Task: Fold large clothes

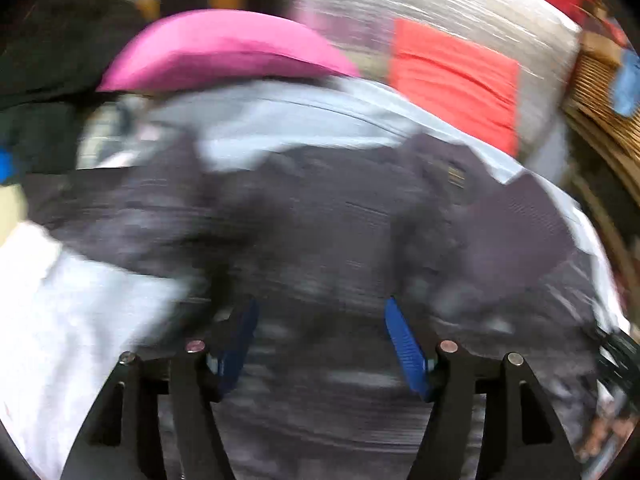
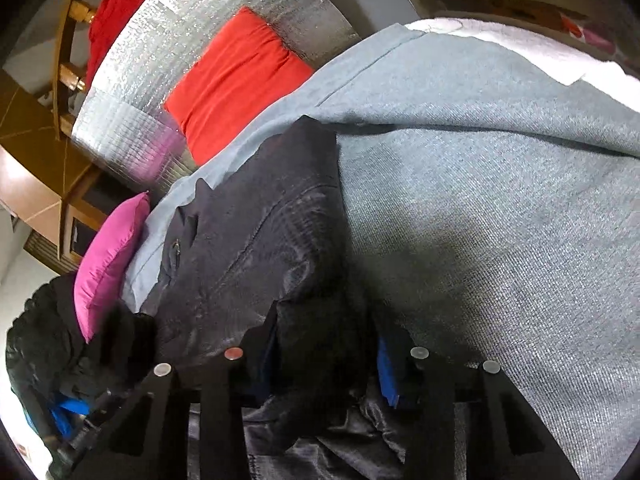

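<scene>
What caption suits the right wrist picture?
Right claw shut on a fold of dark jacket lying on a grey blanket.

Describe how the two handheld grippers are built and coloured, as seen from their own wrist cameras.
Both look alike. The left gripper has black angular linkage arms with triangular cut-outs, round silver pivot pins, and two ribbed blue pads. The right gripper shows the same black arms and pins, one pin reddish; only one blue pad is clearly visible. No cables or sleeves show.

Wooden furniture, brown tiled floor
</scene>
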